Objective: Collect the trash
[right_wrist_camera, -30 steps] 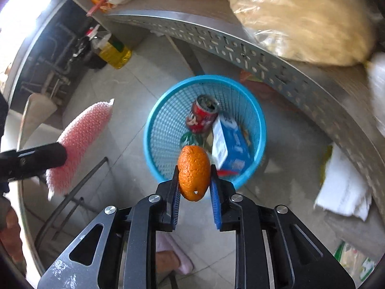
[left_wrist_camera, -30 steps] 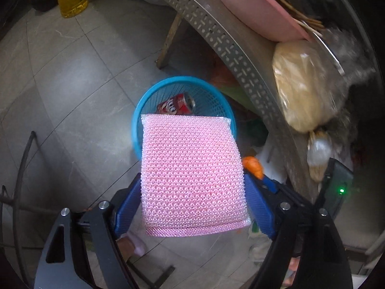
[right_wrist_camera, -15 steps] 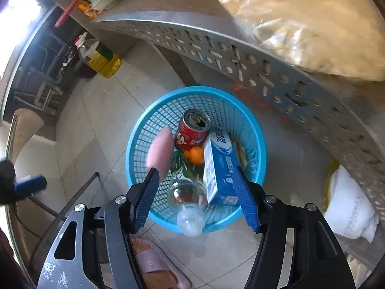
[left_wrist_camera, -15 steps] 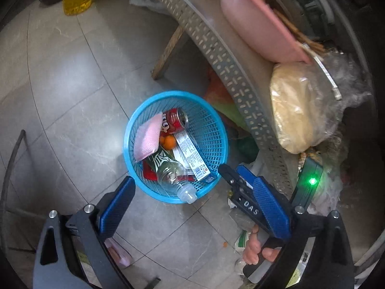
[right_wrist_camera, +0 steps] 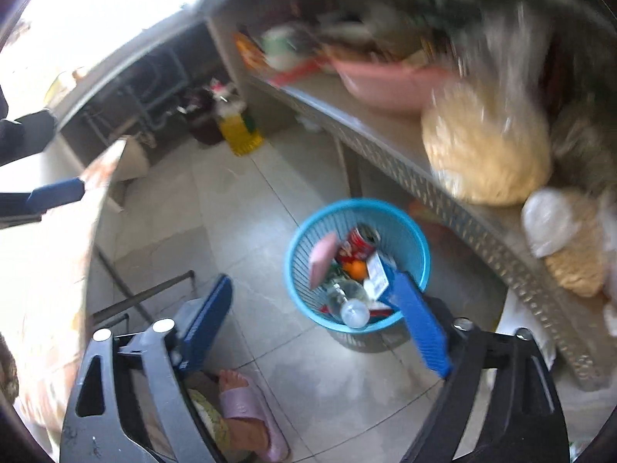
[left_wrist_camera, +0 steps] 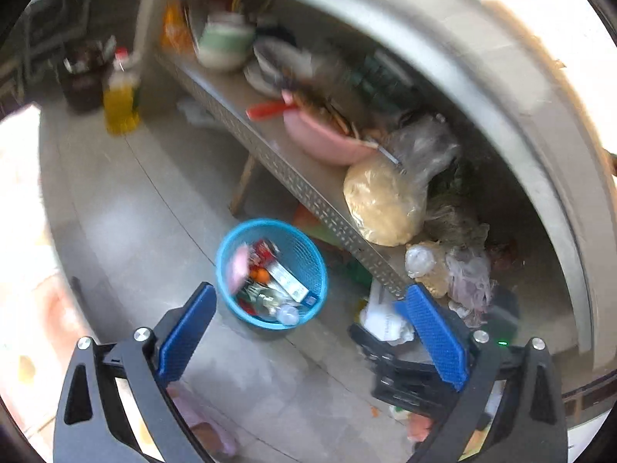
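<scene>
A blue mesh trash basket (left_wrist_camera: 308, 245) stands on the tiled floor beside a metal shelf; it also shows in the right wrist view (right_wrist_camera: 414, 239). Inside lie a pink sponge (left_wrist_camera: 236, 266) (right_wrist_camera: 323, 258), an orange (left_wrist_camera: 260, 274) (right_wrist_camera: 355, 268), a red can (right_wrist_camera: 356, 245), a blue-and-white carton (left_wrist_camera: 289, 281) (right_wrist_camera: 378, 276) and a clear bottle (left_wrist_camera: 283, 311) (right_wrist_camera: 349, 306). My left gripper (left_wrist_camera: 304, 301) is open and empty, well above the basket. My right gripper (right_wrist_camera: 312, 289) is open and empty, also high above it. The left gripper's blue finger (right_wrist_camera: 54, 195) shows at the left edge.
A perforated metal shelf (left_wrist_camera: 308, 193) carries a pink basin (left_wrist_camera: 324, 139), a bag of pale food (left_wrist_camera: 385, 200) and bowls. A yellow oil bottle (left_wrist_camera: 119, 104) stands on the floor. Crumpled paper (left_wrist_camera: 383, 318) lies by the shelf. A foot in a pink slipper (right_wrist_camera: 246, 405) is below.
Both grippers have risen and pulled back from the basket, which now looks smaller. One second ago they held the sponge and orange; both now lie in the basket.
</scene>
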Demonstrator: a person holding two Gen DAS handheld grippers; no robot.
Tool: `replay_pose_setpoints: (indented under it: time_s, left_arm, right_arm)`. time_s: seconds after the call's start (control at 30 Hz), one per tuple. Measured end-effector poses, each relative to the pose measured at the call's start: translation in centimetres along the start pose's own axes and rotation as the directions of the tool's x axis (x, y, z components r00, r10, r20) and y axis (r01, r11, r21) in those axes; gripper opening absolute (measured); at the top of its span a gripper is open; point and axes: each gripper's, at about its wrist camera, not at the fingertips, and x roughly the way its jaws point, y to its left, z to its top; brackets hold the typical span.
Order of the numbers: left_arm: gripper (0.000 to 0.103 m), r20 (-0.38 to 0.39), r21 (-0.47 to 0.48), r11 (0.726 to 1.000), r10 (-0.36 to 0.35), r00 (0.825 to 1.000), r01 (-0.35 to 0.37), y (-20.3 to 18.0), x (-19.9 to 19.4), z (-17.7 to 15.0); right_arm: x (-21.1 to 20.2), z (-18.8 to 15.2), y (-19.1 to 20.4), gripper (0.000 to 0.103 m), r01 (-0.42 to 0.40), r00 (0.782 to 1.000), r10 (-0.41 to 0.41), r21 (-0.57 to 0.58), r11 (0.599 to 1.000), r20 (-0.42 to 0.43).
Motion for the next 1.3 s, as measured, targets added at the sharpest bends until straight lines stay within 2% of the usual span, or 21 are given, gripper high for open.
replay_pose_setpoints:
  time_s: [0.03, 0.13, 0.17, 0.23, 0.3, 0.4, 0.47, 0.53, 0.63, 0.7, 0.73, 0.77, 0.83, 0.93, 0.97, 1.03, 1.07, 1.13, 1.23, 1.3]
  left_arm:
    - [0.097, 0.035, 0.003, 1.0, 0.019, 0.999, -0.019, 0.1, -1.7, -0.8]
    - [0.097, 0.159, -0.016, 0.994, 0.112, 0.981, -0.111, 0.6, -6.8, -3.5]
    - [0.097, 0.207, -0.022, 0.987, 0.157, 0.966, -0.156, 0.8, -8.7, -4.8]
    - [0.097, 0.249, -0.037, 0.973, 0.228, 0.941, -0.226, 1.0, -10.6, -6.7]
    - [0.097, 0.288, -0.04, 0.94, 0.335, 0.897, -0.338, 1.0, -12.6, -9.0]
    - [0.097, 0.292, -0.048, 0.905, 0.417, 0.861, -0.422, 1.2, -14.5, -12.4]
    - [0.097, 0.296, -0.075, 0.872, 0.482, 0.824, -0.484, 1.3, -15.5, -14.5]
    - [0.097, 0.305, -0.091, 0.863, 0.499, 0.811, -0.497, 1.4, -16.2, -16.1]
    - [0.097, 0.326, -0.128, 0.821, 0.565, 0.758, -0.557, 1.6, -17.6, -18.2]
    - [0.097, 0.348, -0.138, 0.777, 0.618, 0.705, -0.614, 1.6, -18.5, -18.9]
    - [0.097, 0.343, -0.147, 0.76, 0.639, 0.688, -0.633, 1.8, -18.9, -19.0]
    - [0.097, 0.325, -0.159, 0.75, 0.654, 0.684, -0.642, 2.1, -19.3, -18.9]
    - [0.097, 0.292, -0.19, 0.745, 0.664, 0.688, -0.639, 2.9, -20.1, -18.9]
    - [0.097, 0.279, -0.256, 0.733, 0.68, 0.678, -0.63, 3.4, -21.0, -19.7]
    - [0.097, 0.266, -0.294, 0.729, 0.684, 0.68, -0.618, 3.7, -21.1, -20.1]
    - [0.097, 0.247, -0.337, 0.738, 0.669, 0.702, -0.585, 3.7, -21.0, -21.2]
    - [0.097, 0.228, -0.339, 0.739, 0.665, 0.711, -0.582, 3.6, -20.6, -21.8]
    - [0.097, 0.191, -0.311, 0.727, 0.679, 0.709, -0.613, 3.2, -19.6, -22.7]
    - [0.097, 0.118, -0.273, 0.716, 0.687, 0.717, -0.642, 3.1, -18.5, -23.9]
    - [0.097, 0.1, -0.271, 0.707, 0.695, 0.712, -0.653, 3.2, -18.3, -24.3]
  right_arm:
    - [-1.1, -0.2, 0.8, 0.094, 0.007, 1.0, -0.006, -0.019, 1.0, 0.024]
    - [-4.3, -1.7, 3.5, 0.095, 0.035, 0.994, -0.029, -0.057, 0.998, 0.106]
    - [-5.2, -2.4, 4.7, 0.095, 0.032, 0.993, -0.023, -0.072, 0.997, 0.118]
    - [-6.2, -3.1, 6.5, 0.095, 0.018, 0.993, -0.006, -0.098, 0.995, 0.116]
    - [-7.0, -3.4, 8.0, 0.095, 0.012, 0.994, 0.003, -0.133, 0.991, 0.111]
    - [-9.0, -3.6, 9.9, 0.095, 0.021, 0.989, 0.006, -0.176, 0.984, 0.148]
    - [-10.2, -3.6, 10.9, 0.095, 0.035, 0.983, 0.0, -0.189, 0.981, 0.182]
    - [-11.1, -3.8, 12.0, 0.095, 0.044, 0.98, -0.003, -0.202, 0.978, 0.2]
    - [-12.6, -4.4, 13.6, 0.095, 0.042, 0.976, 0.006, -0.217, 0.975, 0.219]
    - [-13.3, -5.3, 14.5, 0.095, 0.056, 0.969, 0.001, -0.224, 0.973, 0.246]
    - [-13.6, -5.8, 14.8, 0.095, 0.068, 0.965, -0.006, -0.226, 0.972, 0.262]
    - [-13.9, -6.2, 15.3, 0.095, 0.076, 0.963, -0.011, -0.23, 0.97, 0.271]
    - [-14.2, -7.0, 15.8, 0.095, 0.086, 0.961, -0.019, -0.232, 0.969, 0.276]
    - [-14.7, -7.5, 16.2, 0.095, 0.1, 0.958, -0.033, -0.224, 0.969, 0.283]
    - [-14.7, -7.8, 16.2, 0.095, 0.107, 0.958, -0.042, -0.217, 0.97, 0.282]
    - [-14.7, -8.3, 16.3, 0.095, 0.119, 0.962, -0.061, -0.206, 0.971, 0.268]
    - [-14.6, -8.6, 16.5, 0.095, 0.127, 0.965, -0.073, -0.204, 0.971, 0.252]
    - [-14.6, -9.2, 16.7, 0.095, 0.139, 0.969, -0.09, -0.211, 0.968, 0.229]
    - [-14.3, -9.9, 16.4, 0.095, 0.157, 0.973, -0.114, -0.212, 0.965, 0.201]
    - [-14.1, -10.2, 16.2, 0.095, 0.167, 0.974, -0.128, -0.214, 0.962, 0.186]
